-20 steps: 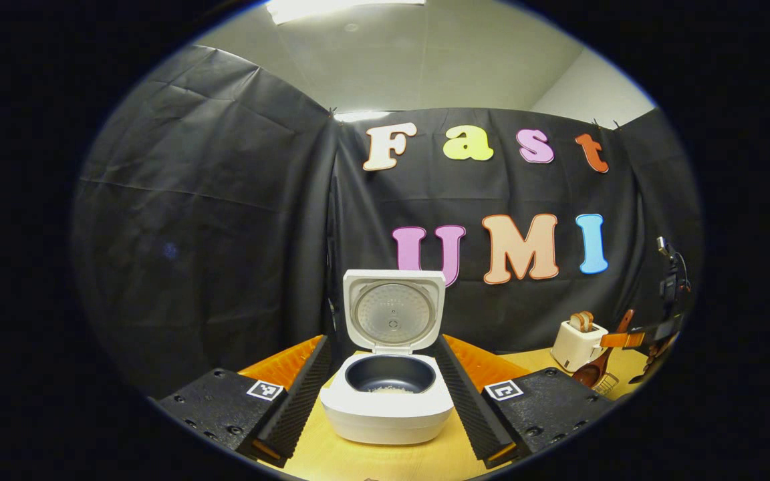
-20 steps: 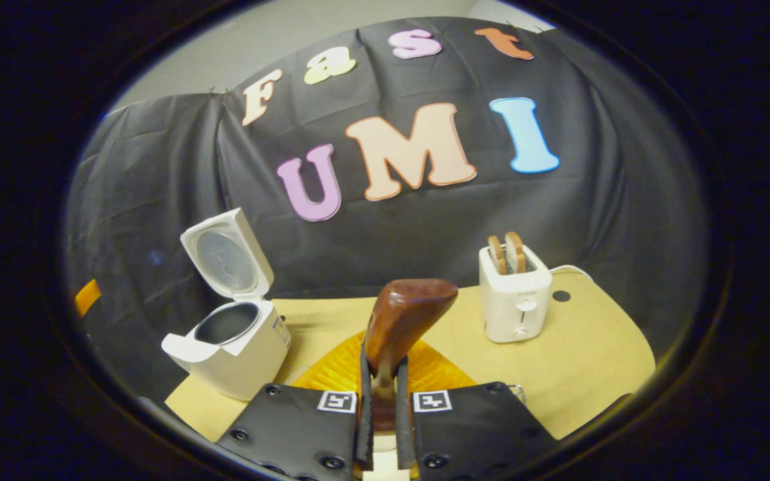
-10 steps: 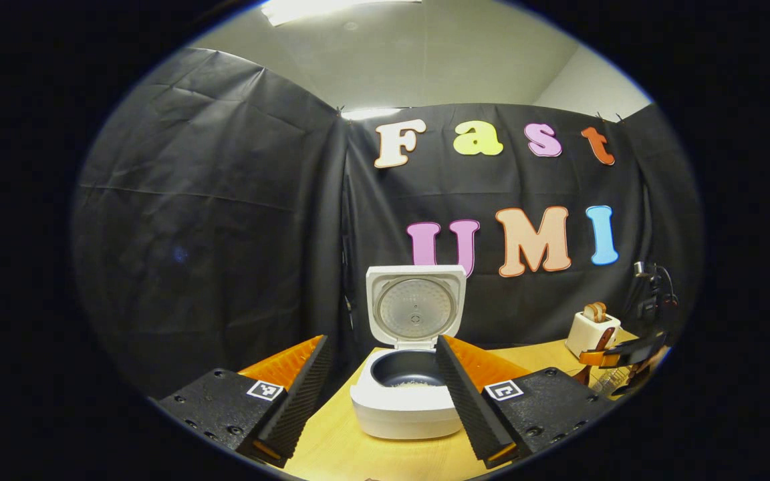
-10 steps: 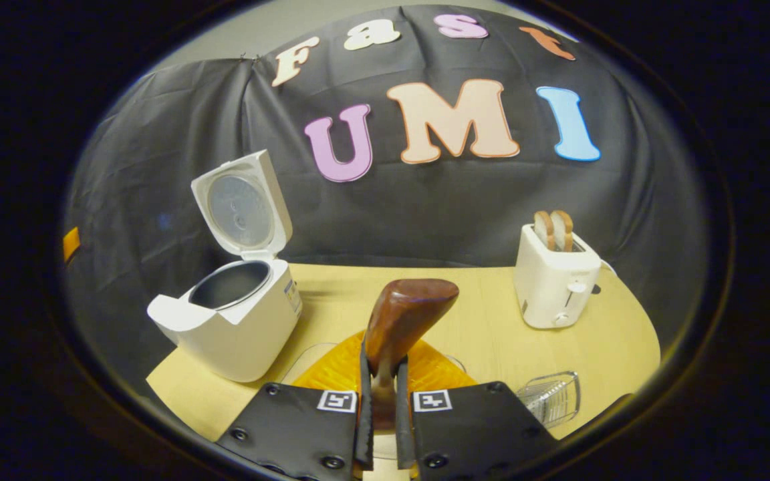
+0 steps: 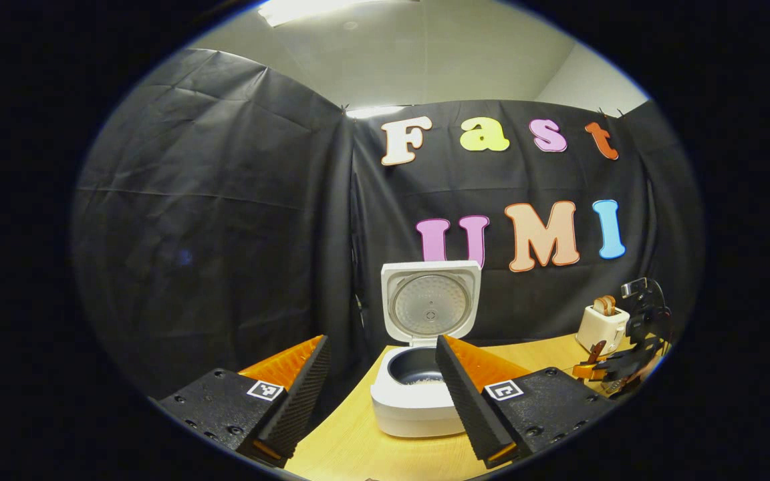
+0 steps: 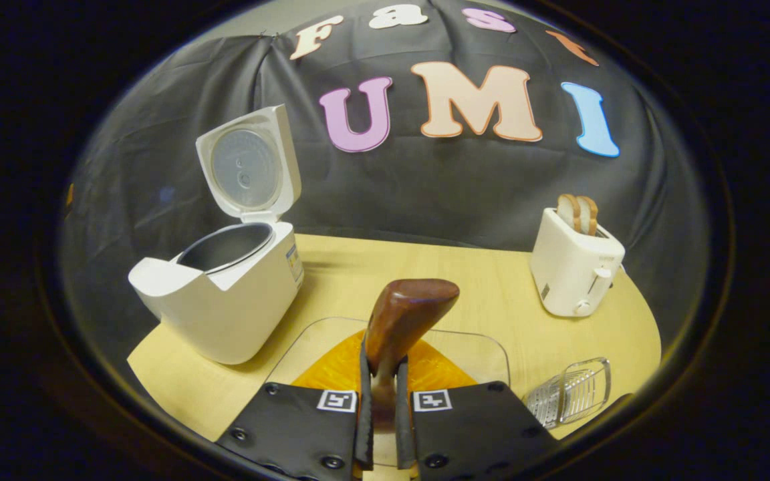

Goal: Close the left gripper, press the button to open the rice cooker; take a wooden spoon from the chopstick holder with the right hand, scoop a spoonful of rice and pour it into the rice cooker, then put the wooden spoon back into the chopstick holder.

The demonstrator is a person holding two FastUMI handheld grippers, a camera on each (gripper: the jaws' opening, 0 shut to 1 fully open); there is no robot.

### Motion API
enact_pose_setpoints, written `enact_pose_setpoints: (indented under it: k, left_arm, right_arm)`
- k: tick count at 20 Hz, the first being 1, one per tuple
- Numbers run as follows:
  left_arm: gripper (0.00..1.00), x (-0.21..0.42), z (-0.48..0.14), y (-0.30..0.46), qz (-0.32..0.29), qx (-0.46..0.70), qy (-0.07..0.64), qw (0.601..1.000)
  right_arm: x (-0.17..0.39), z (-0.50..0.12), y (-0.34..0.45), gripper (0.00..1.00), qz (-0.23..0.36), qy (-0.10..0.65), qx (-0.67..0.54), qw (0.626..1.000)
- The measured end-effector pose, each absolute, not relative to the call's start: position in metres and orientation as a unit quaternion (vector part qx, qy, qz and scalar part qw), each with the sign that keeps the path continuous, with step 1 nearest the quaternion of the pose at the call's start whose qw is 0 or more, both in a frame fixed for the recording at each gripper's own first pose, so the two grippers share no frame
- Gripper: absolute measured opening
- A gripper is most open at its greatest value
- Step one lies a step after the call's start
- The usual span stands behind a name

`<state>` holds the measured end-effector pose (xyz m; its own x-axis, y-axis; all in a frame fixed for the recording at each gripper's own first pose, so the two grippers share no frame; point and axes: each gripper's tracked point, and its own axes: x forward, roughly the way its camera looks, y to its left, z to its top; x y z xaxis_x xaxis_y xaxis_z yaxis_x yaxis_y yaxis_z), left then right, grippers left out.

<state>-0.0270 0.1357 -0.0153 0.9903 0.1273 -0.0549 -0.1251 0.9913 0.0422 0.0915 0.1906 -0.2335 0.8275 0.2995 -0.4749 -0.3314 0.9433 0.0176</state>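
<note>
The white rice cooker (image 5: 418,411) stands on the table with its lid (image 5: 430,300) raised; a little rice lies in its dark pot (image 5: 420,369). My left gripper (image 5: 381,347) is open, its fingers wide apart in front of the cooker and touching nothing. My right gripper (image 6: 383,366) is shut on the handle of the brown wooden spoon (image 6: 404,314), whose bowl sticks up ahead of the fingers. The rice cooker (image 6: 224,300) sits to its left. A wire chopstick holder (image 6: 571,395) lies on the table to the lower right. Far right in the left gripper view, the right gripper (image 5: 615,366) holds the spoon (image 5: 595,351).
A clear container (image 6: 482,347) sits on the wooden table (image 6: 492,294) right under the spoon. A white toaster (image 6: 575,264) with bread slices stands at the back right, near the black cloth wall. The toaster (image 5: 600,325) appears beyond the cooker in the left gripper view.
The right gripper with the spoon has dipped toward the table, bringing the clear container and wire holder into view. The left gripper has drifted left, so the cooker now sits behind its right finger.
</note>
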Motion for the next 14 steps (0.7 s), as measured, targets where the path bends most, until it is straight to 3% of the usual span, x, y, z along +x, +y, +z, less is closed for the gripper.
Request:
enact_pose_setpoints:
  k: [9,14]
  left_arm:
    - [0.93,-0.023,-0.019,0.142,0.058,0.008,0.028,0.998]
    - [0.93,-0.024,-0.02,0.146,0.059,-0.001,0.026,0.998]
  right_arm:
    - [0.057,-0.237,0.236,0.17,0.202,0.258,-0.024,0.944]
    - [0.059,-0.243,0.223,0.17,0.17,0.307,0.092,0.932]
